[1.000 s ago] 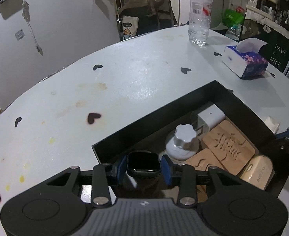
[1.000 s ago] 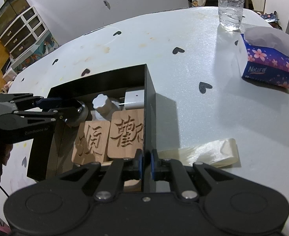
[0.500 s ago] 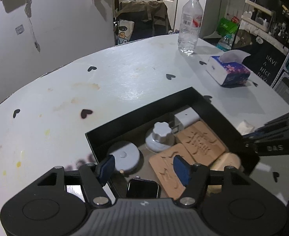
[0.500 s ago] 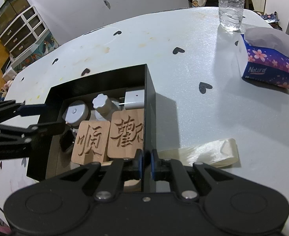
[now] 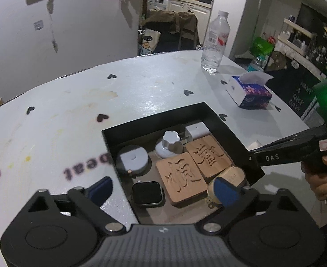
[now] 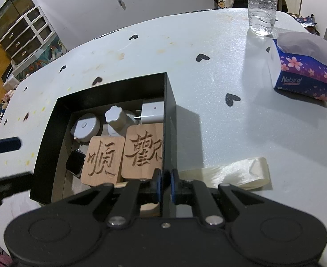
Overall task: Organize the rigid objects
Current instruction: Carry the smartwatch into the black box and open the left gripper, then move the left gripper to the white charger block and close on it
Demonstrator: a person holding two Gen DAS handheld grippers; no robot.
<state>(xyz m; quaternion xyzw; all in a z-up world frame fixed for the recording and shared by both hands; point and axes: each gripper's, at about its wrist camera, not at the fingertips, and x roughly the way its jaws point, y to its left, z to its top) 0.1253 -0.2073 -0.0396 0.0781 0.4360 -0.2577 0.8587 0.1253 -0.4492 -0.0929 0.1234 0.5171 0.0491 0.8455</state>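
Apparently near end: smartwatch (image 5: 147, 193) lies flat in black box (image 5: 154, 115) beside two carved wooden blocks (image 5: 181, 181), round white case (image 5: 132, 159), white knob (image 5: 171, 143), charger (image 5: 196, 130). Left gripper (image 5: 163, 189) jaws just opening, now wide, nothing between them. Right gripper (image 6: 165, 183) pinches box wall, steadying. No loose rigid items visible on table (image 6: 219, 111); only ribbon (image 6: 230, 171), tissue box (image 6: 303, 75), bottle (image 6: 262, 4) outside.

The box (image 5: 228, 131) holds two carved wooden blocks (image 5: 181, 180), one smartwatch (image 5: 146, 193), one round grey case (image 5: 132, 159), one white knob (image 5: 171, 143), one white charger (image 5: 196, 130) and one tan case (image 5: 234, 174); on the worktop (image 5: 74, 115) stand one bottle (image 5: 214, 42) and one tissue box (image 5: 248, 92).
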